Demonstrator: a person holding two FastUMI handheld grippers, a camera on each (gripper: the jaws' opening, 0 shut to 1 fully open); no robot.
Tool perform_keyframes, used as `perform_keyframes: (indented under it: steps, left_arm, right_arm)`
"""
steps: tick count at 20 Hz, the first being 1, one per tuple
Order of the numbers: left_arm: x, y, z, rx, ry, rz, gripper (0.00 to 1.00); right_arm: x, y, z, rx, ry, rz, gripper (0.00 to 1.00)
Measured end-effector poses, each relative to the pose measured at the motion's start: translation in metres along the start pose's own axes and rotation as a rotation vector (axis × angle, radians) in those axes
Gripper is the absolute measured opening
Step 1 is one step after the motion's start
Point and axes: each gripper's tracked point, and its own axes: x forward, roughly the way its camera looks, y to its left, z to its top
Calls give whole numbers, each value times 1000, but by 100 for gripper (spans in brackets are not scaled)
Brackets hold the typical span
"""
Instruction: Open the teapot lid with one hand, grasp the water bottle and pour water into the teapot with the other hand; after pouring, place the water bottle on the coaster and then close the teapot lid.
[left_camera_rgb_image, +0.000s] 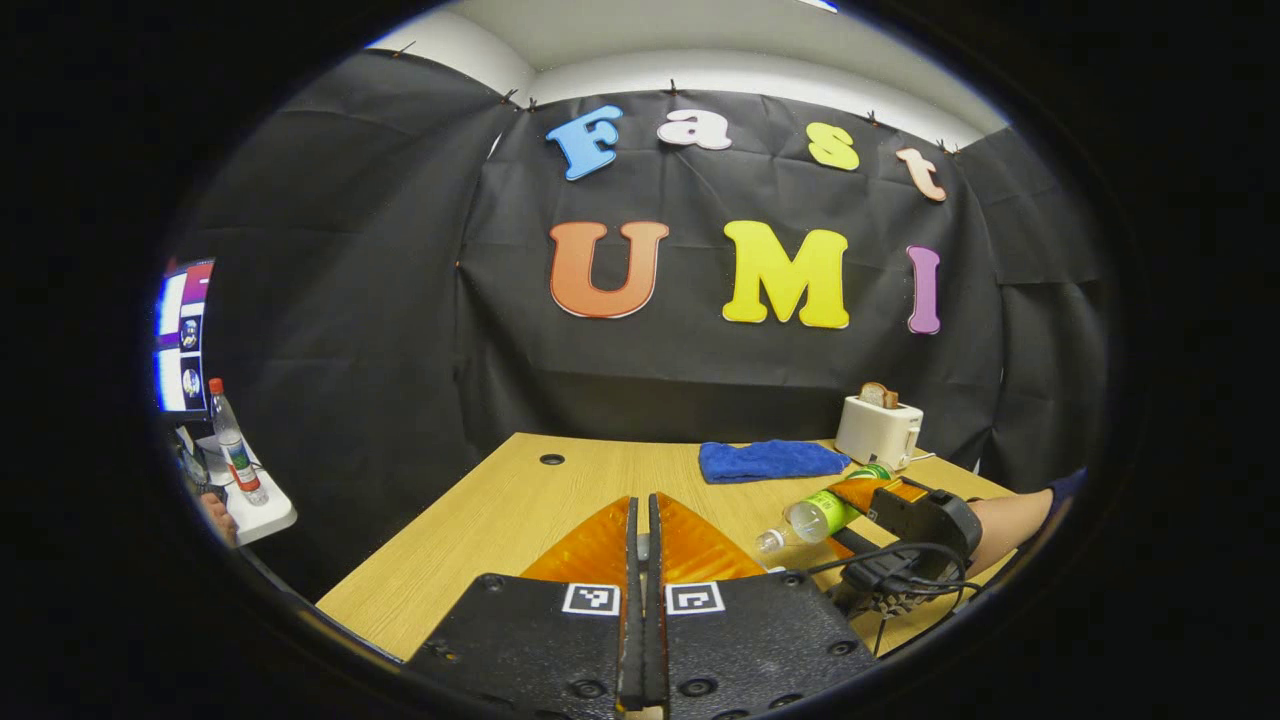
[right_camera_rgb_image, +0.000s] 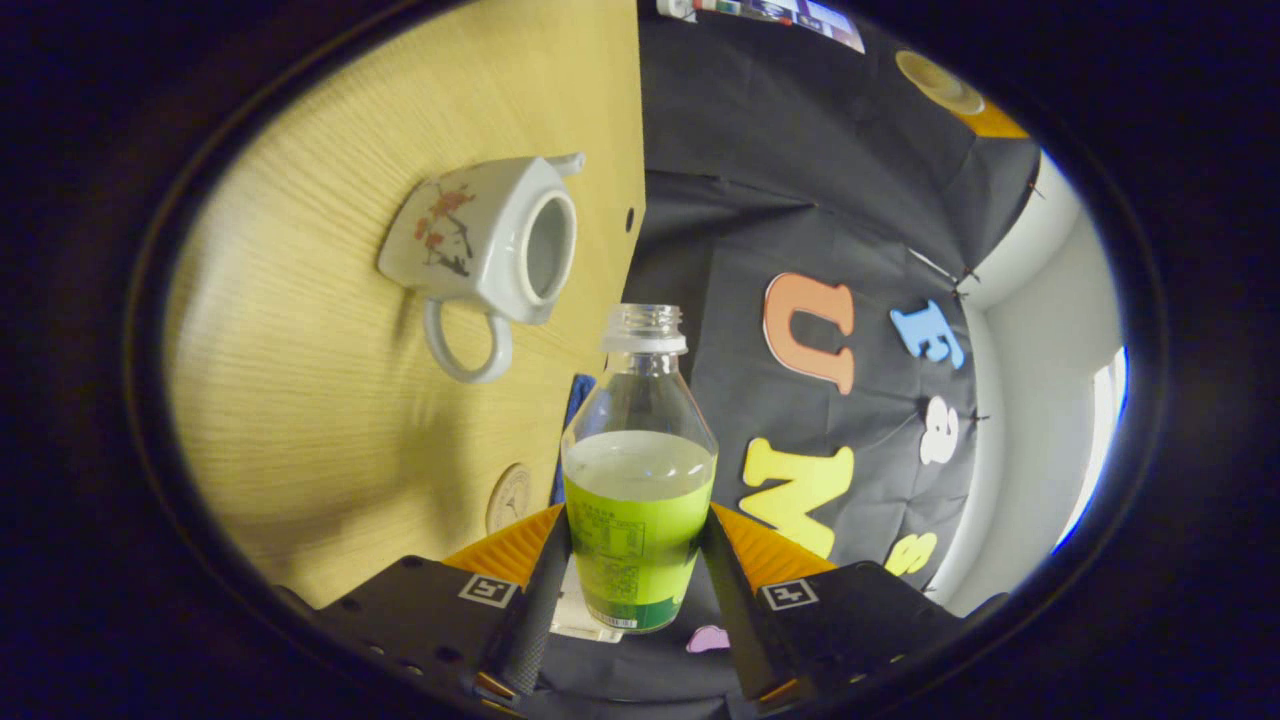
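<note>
**Bottle tipped, pot open — pour about to start**

Left gripper view: The left gripper (left_camera_rgb_image: 643, 545) is held level above the table (left_camera_rgb_image: 500, 510), its fingers drawn in to a thin slit. Whether the lid is pinched between them I cannot tell; no lid is visible at the tips. To its right the right gripper (left_camera_rgb_image: 880, 495) carries the bottle (left_camera_rgb_image: 820, 514) nearly on its side, mouth pointing leftward over the table. A blue cloth (left_camera_rgb_image: 768, 460) and a toaster (left_camera_rgb_image: 879, 429) sit well back, clear of the work.

Right gripper view: The right gripper's fingers are closed on the bottle's labelled lower half (right_camera_rgb_image: 638, 480), one finger on each side. The cap is off; the water surface stands just above the label, short of the neck. The teapot (right_camera_rgb_image: 490, 245) stands on the table with its mouth uncovered, handle toward the camera. The bottle mouth lies below and to the right of the pot's opening in this picture, near it but seemingly not yet over it. The coaster (right_camera_rgb_image: 510, 497) lies on the table just beside the gripper.

Recommendation, as judgement: the step in hand is the pour.
- Bring the bottle mouth over the opening before tipping further — the pot's mouth is a narrow target.
- Tilt slowly; an open neck will surge if rushed.
- Keep the left gripper steady and out of the stream.
- Keep the hold on the label firm; wet plastic may slip.
</note>
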Motion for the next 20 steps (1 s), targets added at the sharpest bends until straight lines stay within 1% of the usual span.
perform_keyframes:
  steps: [2,5,8,10,12,17,20]
  left_arm:
    - [-4,0,4,5,-16,0,2]
    - [-4,-1,0,-6,-5,-5,3]
    - [-2,2,-1,-17,-1,1,3]
    - [-1,4,-1,-20,2,2,2]
    - [-1,2,-3,-22,8,1,2]
    - [0,-2,-4,-15,12,-11,2]
    - [0,0,-5,-19,15,-9,2]
  right_arm:
    - [0,-5,4,-57,-19,-31,73]
    - [-2,-13,12,-140,-37,-75,75]
    - [-3,-20,15,-212,-45,-112,73]
    - [-4,-23,15,-232,-48,-127,75]
    - [-3,-26,15,-258,-47,-139,73]
    - [-3,-44,20,-354,-71,-223,74]
    - [-3,-50,23,-374,-77,-245,73]
